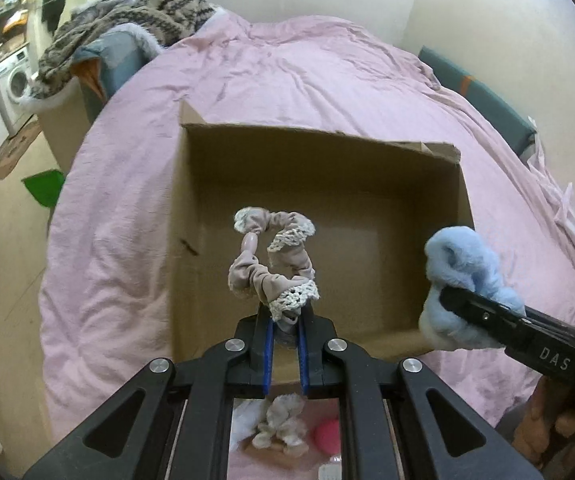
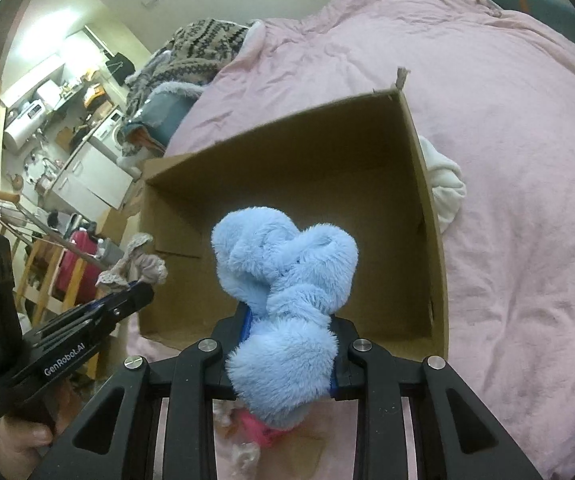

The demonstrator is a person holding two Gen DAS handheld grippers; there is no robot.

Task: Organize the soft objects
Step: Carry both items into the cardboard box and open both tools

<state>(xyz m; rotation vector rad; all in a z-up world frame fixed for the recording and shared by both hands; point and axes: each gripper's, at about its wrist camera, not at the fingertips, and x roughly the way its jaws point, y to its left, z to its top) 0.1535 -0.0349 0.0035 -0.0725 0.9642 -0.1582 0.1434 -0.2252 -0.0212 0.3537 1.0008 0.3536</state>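
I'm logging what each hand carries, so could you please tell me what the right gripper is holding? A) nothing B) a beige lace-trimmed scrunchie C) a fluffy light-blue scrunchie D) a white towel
C: the right gripper is shut on the fluffy blue scrunchie above the cardboard box, while the beige lace-trimmed scrunchie sits in the left gripper.

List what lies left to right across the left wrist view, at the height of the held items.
Pink bedcover → left wall of the cardboard box → beige lace-trimmed scrunchie in the left gripper → bare box floor → fluffy blue scrunchie in the right gripper.
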